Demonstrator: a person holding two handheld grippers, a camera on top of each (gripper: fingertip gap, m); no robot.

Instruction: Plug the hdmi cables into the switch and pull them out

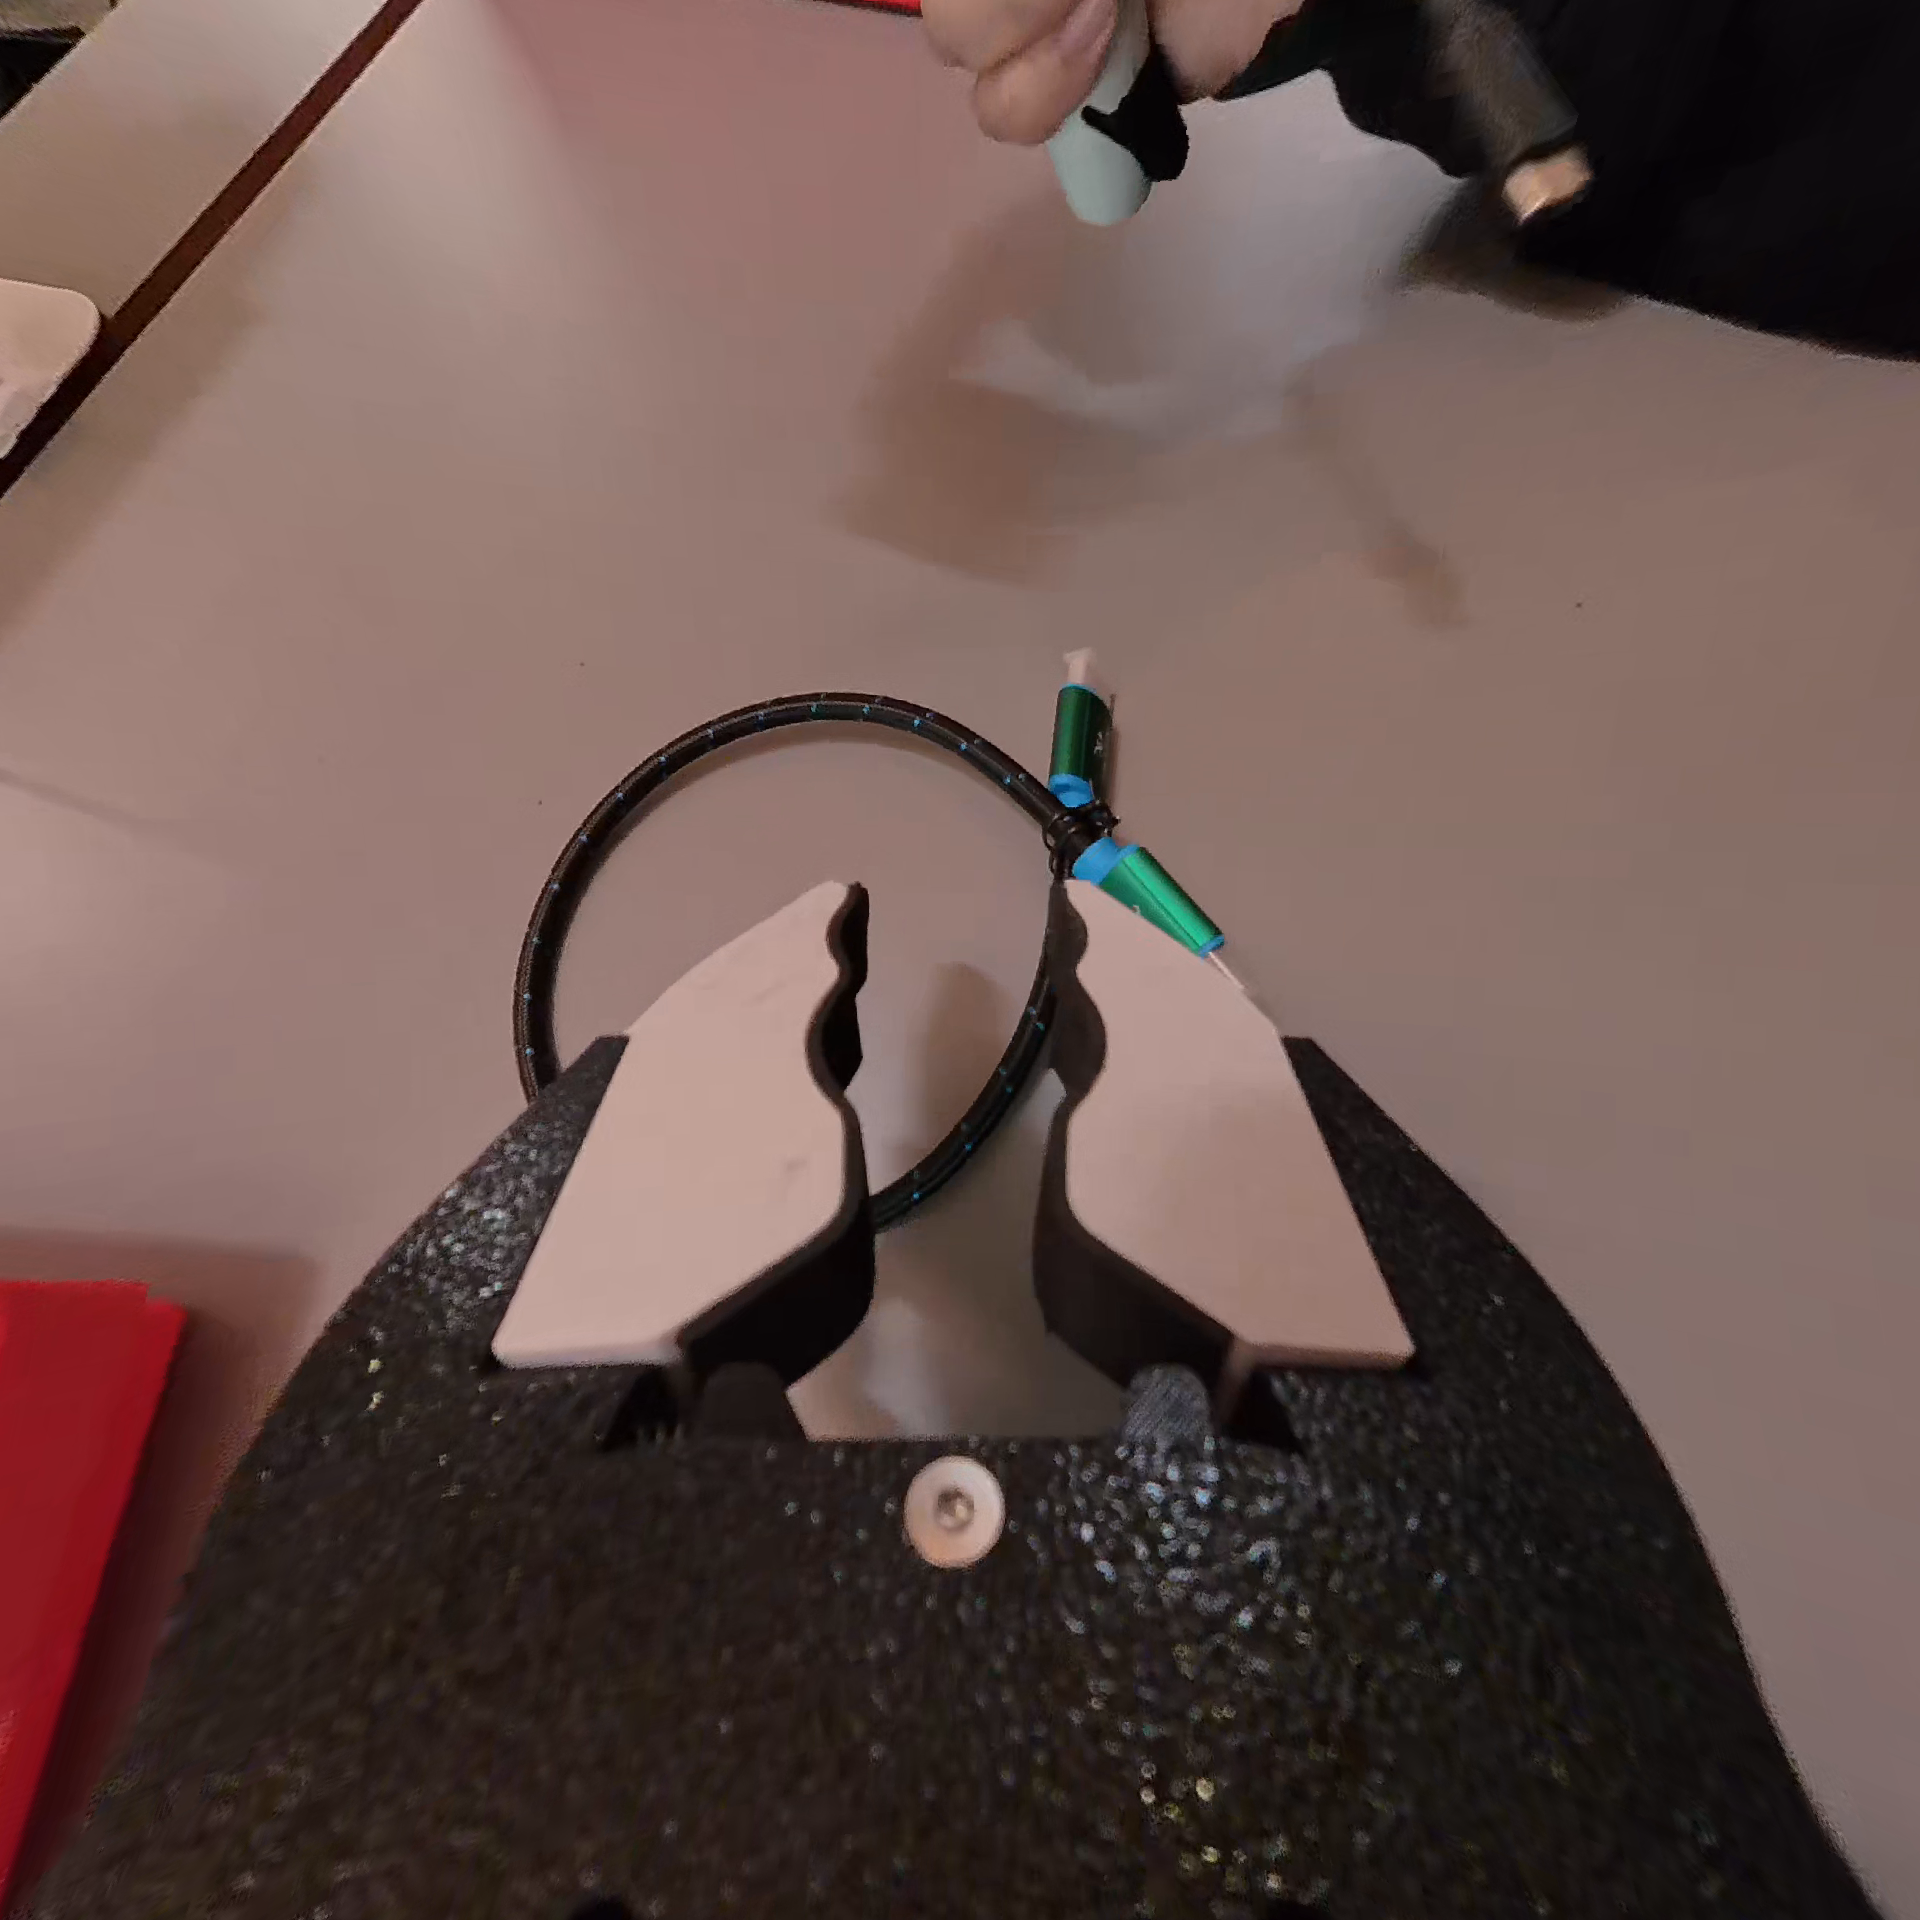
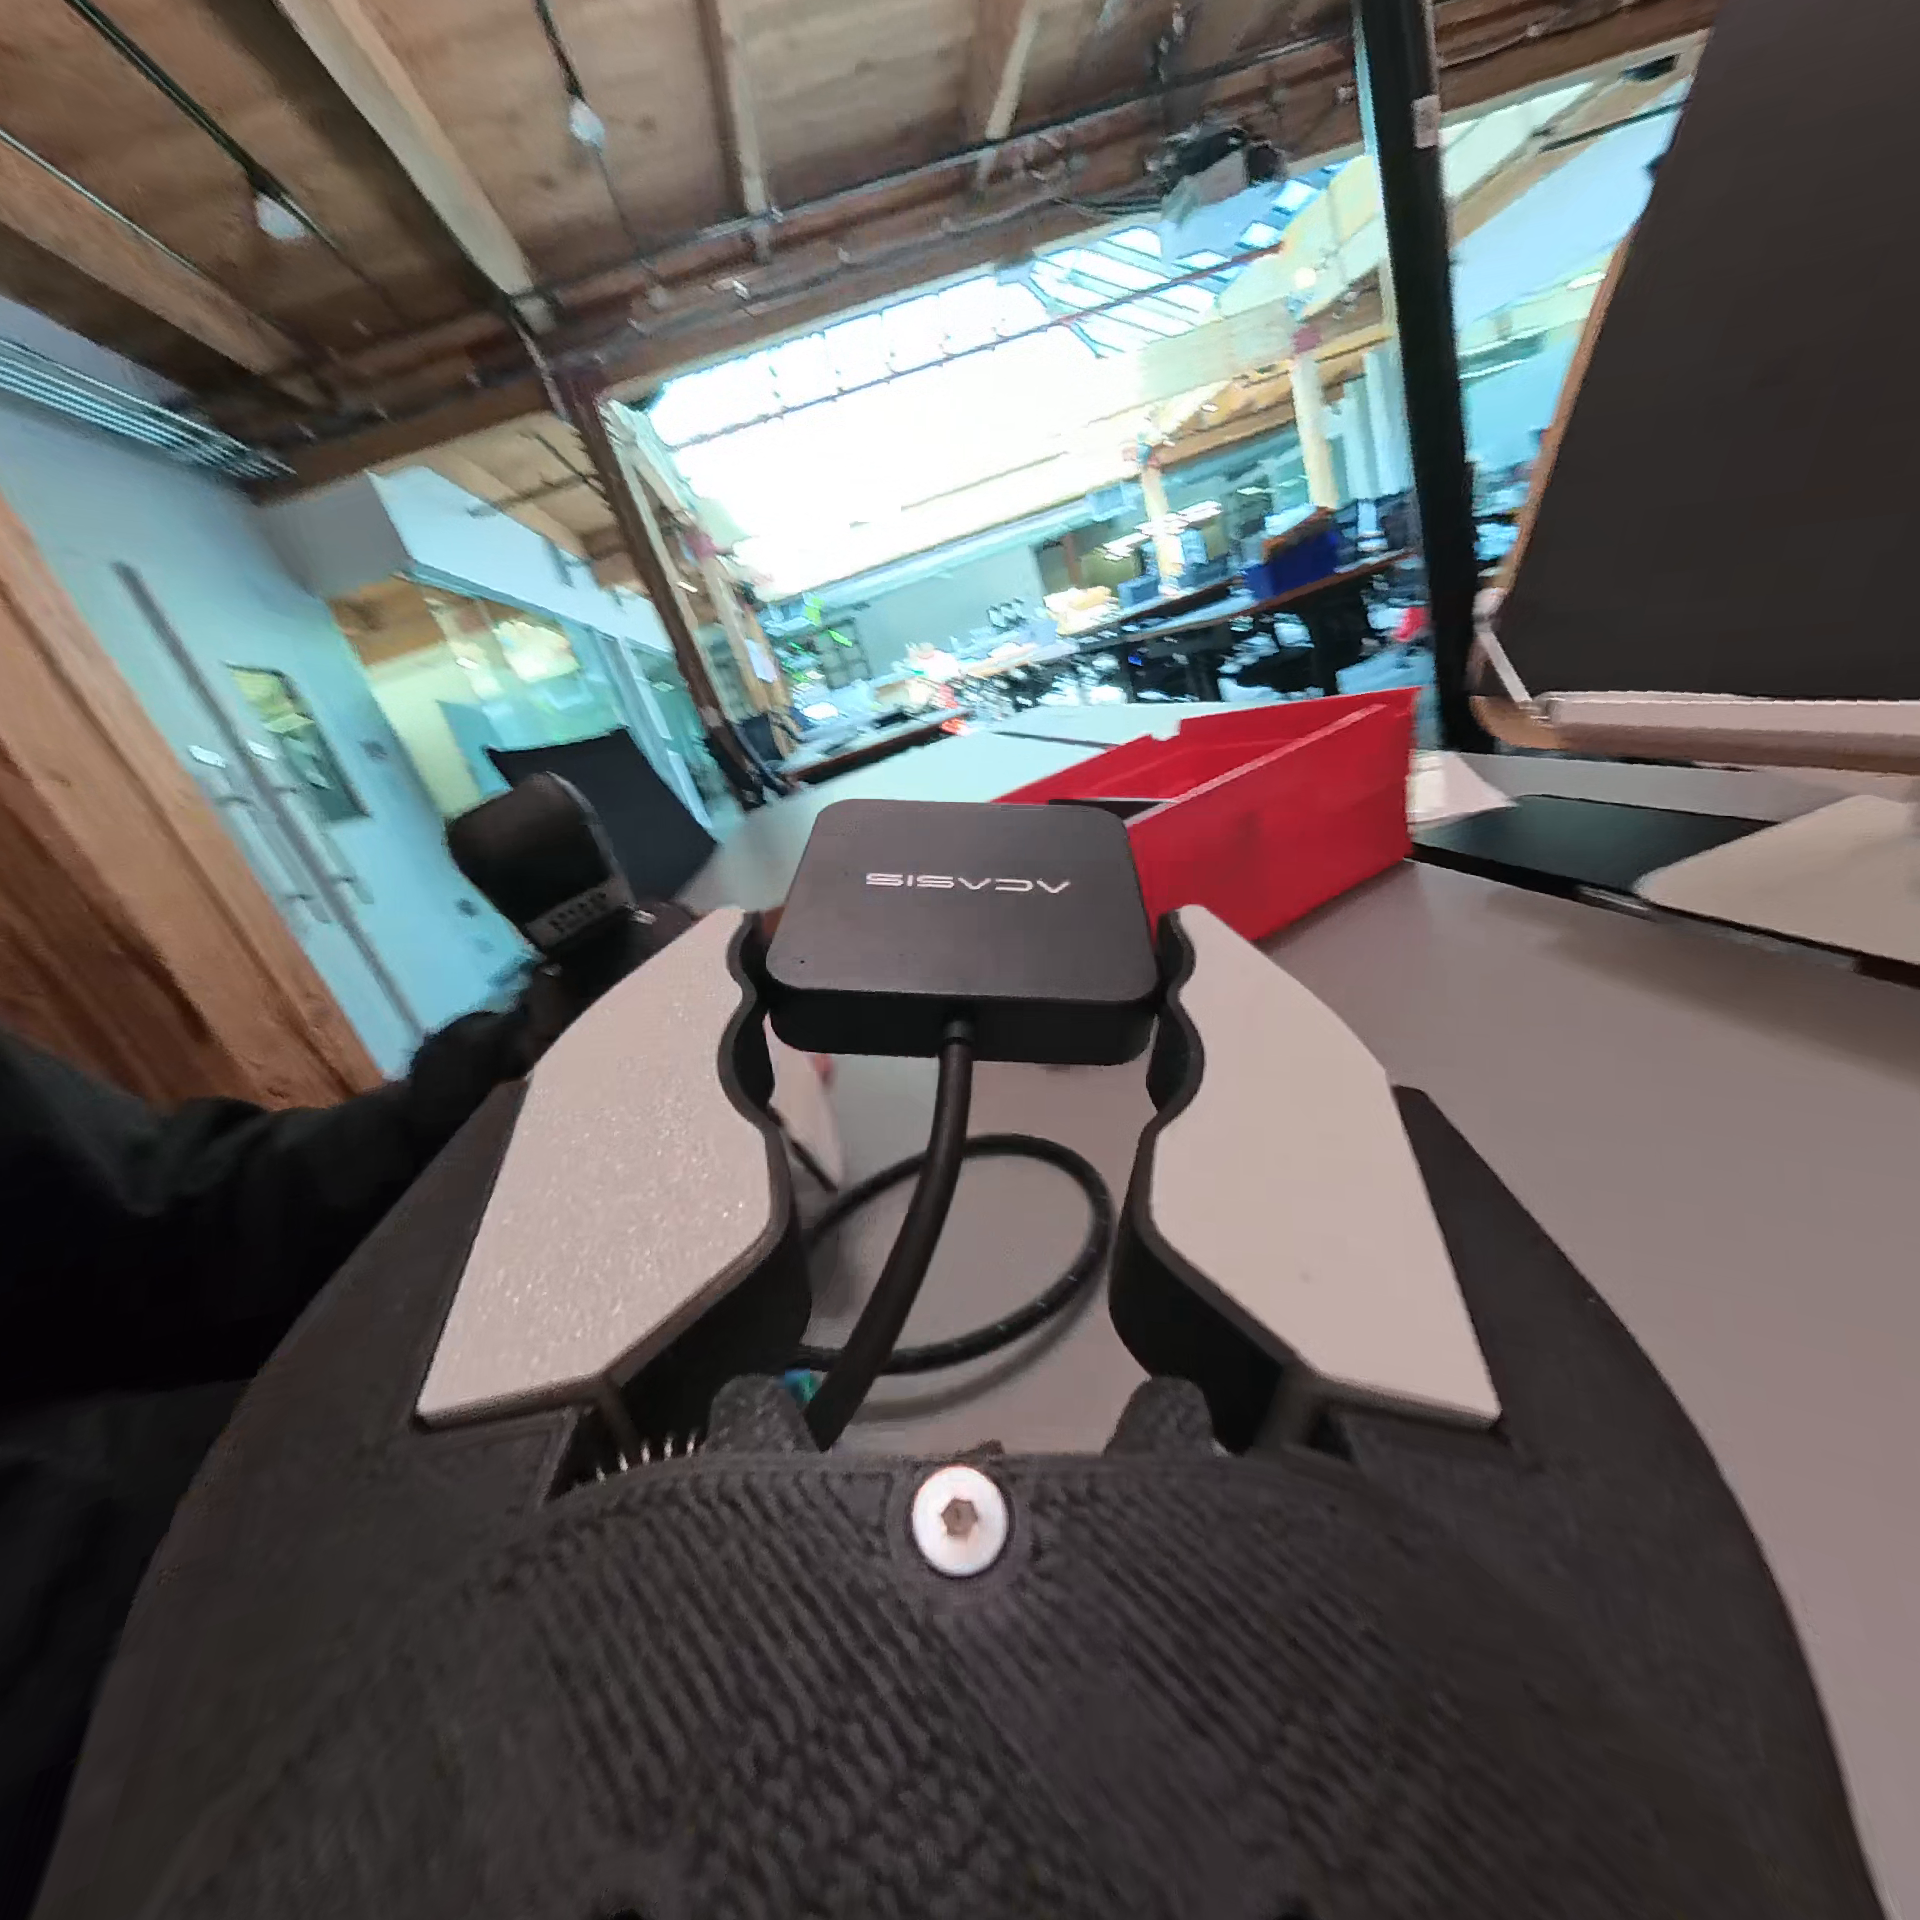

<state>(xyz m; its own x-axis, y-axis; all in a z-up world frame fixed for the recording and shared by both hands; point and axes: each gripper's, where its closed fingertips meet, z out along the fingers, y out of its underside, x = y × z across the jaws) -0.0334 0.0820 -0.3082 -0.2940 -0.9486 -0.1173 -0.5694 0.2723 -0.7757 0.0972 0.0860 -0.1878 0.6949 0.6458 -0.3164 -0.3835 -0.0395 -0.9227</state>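
Note:
A short black braided HDMI cable [image 1: 727, 727] lies coiled in a loop on the grey table, tied at the crossing, with two green plugs [image 1: 1075, 732] [image 1: 1153, 899] pointing away. My left gripper [image 1: 961, 894] is open above the loop, its right fingertip close to the nearer green plug, and holds nothing. My right gripper [image 2: 961, 935] is shut on the black square switch [image 2: 961, 925], held by its sides above the table. The switch's own black lead [image 2: 925, 1195] hangs down between the fingers and curls on the table.
A red bin [image 2: 1247, 790] stands behind the switch; a red thing [image 1: 73, 1507] also lies at the lower left of the left wrist view. A person's hand [image 1: 1039, 62] holds a handle at the top. A laptop [image 2: 1714, 416] stands at right.

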